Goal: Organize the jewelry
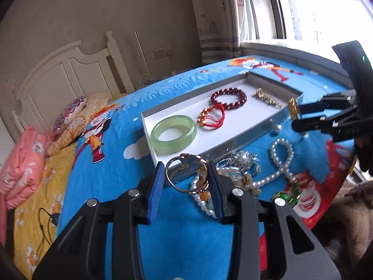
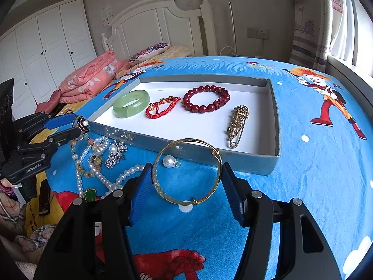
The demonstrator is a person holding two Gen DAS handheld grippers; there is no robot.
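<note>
The right gripper clasped a gold bangle near the tray; the left gripper gripped a flower ring.

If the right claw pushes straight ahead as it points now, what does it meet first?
Likely the tray's grey near wall, just past the gold bangle held in the right claw. The loose pearl pendant lies close; depth is unclear.

Left gripper jaws clamp rose-gold bangle — beside tray.
</note>
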